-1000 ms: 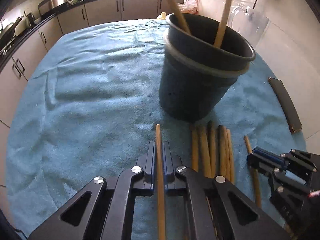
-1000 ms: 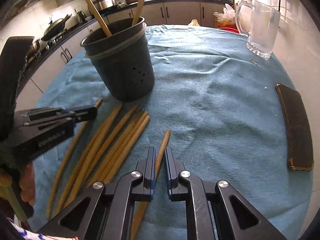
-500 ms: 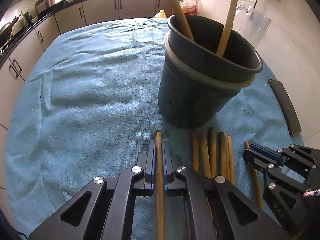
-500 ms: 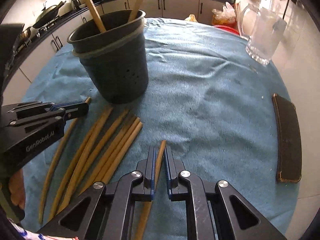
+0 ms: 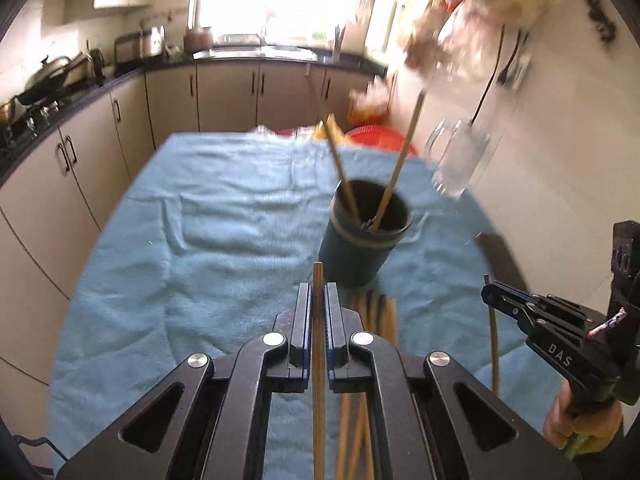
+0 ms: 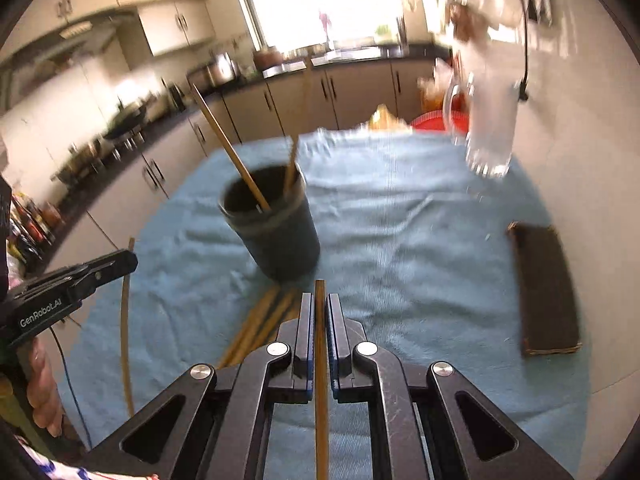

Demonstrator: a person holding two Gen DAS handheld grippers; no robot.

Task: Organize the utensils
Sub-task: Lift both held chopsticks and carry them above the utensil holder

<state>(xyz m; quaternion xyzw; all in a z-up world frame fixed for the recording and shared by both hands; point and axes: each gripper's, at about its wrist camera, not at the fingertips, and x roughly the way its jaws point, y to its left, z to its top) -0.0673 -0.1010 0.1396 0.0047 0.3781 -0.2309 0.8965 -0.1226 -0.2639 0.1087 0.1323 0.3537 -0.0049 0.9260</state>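
Two wooden sticks already stand in the dark holder (image 5: pixel 366 236), which sits on the blue towel (image 5: pixel 224 240) covering the surface, toward its far right part. Each hand carries one more: the left tongs (image 5: pixel 318 300) are clenched on a stick (image 5: pixel 318 356) that runs straight out between the jaws, and the right tongs (image 6: pixel 319 312) are likewise clenched on a stick (image 6: pixel 320 360); both sticks look lifted clear of the towel, with their tips pointing toward the holder. So the job seems partly done, two in, two in transit. Left to do: a bundle of sticks (image 6: pixel 260 320) lies flat on the towel on the near side of the holder, just beside its base; how many is hard to count through the blur. Around it, a glass pitcher (image 6: pixel 490 136) stands near the far right edge, and a flat dark case (image 6: pixel 546 296) lies along the right edge, both well apart from the holder. The likeliest hindrance is the pair of leaning sticks already crossing the holder's mouth, and the two tongs crowding each other if both arrive together.
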